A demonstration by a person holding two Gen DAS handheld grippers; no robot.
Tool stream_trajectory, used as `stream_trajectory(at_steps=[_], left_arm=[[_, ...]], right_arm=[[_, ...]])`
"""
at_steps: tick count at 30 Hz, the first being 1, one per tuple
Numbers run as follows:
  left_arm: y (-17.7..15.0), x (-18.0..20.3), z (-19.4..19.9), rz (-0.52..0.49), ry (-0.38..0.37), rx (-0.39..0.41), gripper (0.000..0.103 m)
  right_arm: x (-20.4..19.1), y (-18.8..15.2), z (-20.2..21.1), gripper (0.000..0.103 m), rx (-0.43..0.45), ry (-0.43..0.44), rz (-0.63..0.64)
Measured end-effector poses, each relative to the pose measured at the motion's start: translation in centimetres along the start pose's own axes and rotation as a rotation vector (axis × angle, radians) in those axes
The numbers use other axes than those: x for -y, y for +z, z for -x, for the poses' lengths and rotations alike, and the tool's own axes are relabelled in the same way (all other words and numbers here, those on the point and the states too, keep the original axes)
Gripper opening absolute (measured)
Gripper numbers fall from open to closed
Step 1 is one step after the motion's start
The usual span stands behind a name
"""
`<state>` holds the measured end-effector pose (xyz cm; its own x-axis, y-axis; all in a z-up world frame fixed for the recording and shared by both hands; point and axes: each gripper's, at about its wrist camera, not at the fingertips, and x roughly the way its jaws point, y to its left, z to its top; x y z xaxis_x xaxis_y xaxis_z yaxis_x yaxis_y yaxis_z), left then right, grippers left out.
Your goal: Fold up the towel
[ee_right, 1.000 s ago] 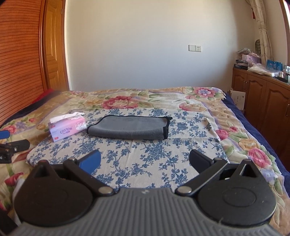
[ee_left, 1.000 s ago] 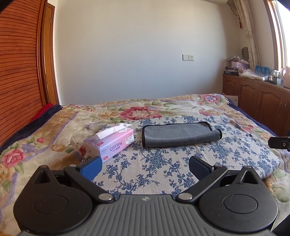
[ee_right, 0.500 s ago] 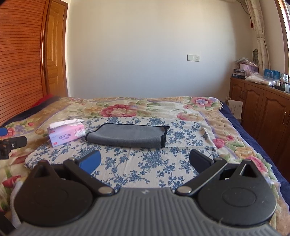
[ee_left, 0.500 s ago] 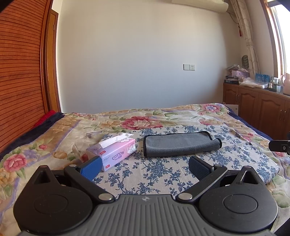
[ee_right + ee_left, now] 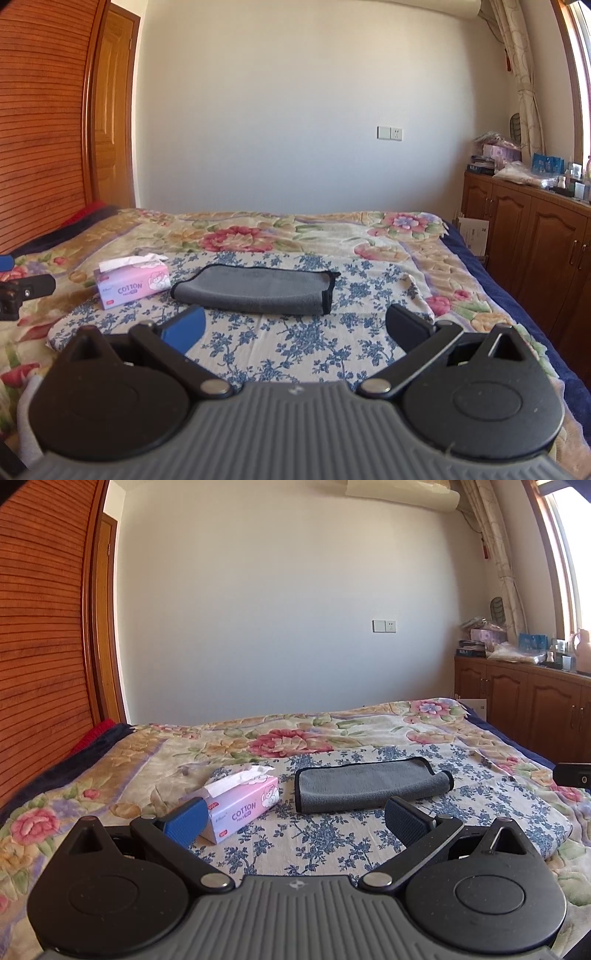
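Observation:
A grey towel (image 5: 365, 784) with a black edge lies folded on a blue-flowered cloth (image 5: 332, 834) on the bed. It also shows in the right wrist view (image 5: 258, 293). My left gripper (image 5: 295, 818) is open and empty, held back from the towel near the cloth's front edge. My right gripper (image 5: 295, 326) is open and empty, also short of the towel. Each gripper's tip shows at the edge of the other's view.
A pink tissue box (image 5: 240, 803) stands left of the towel, also in the right wrist view (image 5: 133, 284). Wooden cabinets (image 5: 535, 243) with clutter on top line the right wall. A slatted wooden wardrobe (image 5: 40, 646) stands at the left.
Both grippers have drawn back and tilted up, so the towel and tissue box sit lower and smaller in both views. The towel has not moved.

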<state>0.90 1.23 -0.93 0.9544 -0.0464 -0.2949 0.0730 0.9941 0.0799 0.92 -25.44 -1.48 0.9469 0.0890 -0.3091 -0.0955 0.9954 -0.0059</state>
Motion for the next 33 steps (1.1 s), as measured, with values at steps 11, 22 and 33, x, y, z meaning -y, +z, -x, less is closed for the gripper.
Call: stream_trajectory(at_steps=[11, 22, 33], left_arm=[[0.04, 0.25, 0.79, -0.013, -0.008, 0.054, 0.103], [-0.14, 0.33, 0.89, -0.014, -0.004, 0.058, 0.103], [-0.24, 0.21, 0.78, -0.010, -0.001, 0.053, 0.103]], right_arm=[[0.33, 0.09, 0.46, 0.103, 0.051, -0.039, -0.006], [0.20, -0.08, 0.26, 0.103, 0.050, -0.049, -0.003], [0.36, -0.13, 0.22, 0.103, 0.049, -0.053, -0.011]])
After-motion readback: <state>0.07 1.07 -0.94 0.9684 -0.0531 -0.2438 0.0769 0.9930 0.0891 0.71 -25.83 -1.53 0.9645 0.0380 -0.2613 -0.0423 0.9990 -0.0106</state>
